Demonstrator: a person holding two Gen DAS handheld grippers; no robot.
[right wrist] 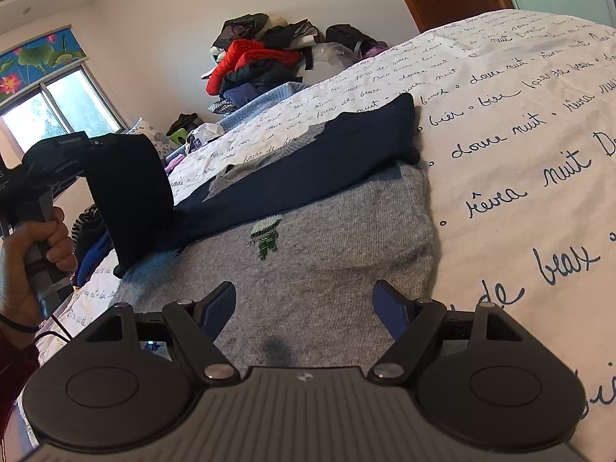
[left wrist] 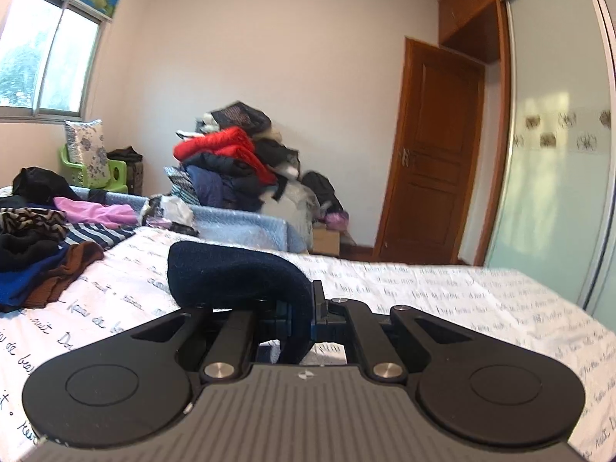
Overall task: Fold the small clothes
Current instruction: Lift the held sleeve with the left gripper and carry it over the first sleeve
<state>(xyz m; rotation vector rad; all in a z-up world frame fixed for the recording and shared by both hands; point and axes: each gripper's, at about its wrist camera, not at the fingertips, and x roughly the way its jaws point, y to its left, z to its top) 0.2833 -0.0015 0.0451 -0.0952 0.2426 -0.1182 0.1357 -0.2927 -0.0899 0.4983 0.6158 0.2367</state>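
Our left gripper (left wrist: 296, 308) clamps navy sleeve (right wrist: 131, 196) of grey sweater (right wrist: 327, 254); our right gripper (right wrist: 304, 308) hovers over it, jaws wide, empty.

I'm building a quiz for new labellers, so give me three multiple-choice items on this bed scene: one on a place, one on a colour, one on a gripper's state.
1. Where does the grey sweater lie?
A on the bed sheet
B on the floor
C on a chair

2. What colour is the sleeve in the left gripper?
A red
B navy
C white

3. How are the right gripper's jaws?
A shut on cloth
B open, nothing between them
C out of view

Key: 1 A, it is spread on the lettered sheet; 2 B, dark navy cloth hangs from it; 3 B, the pads stand apart above the sweater.
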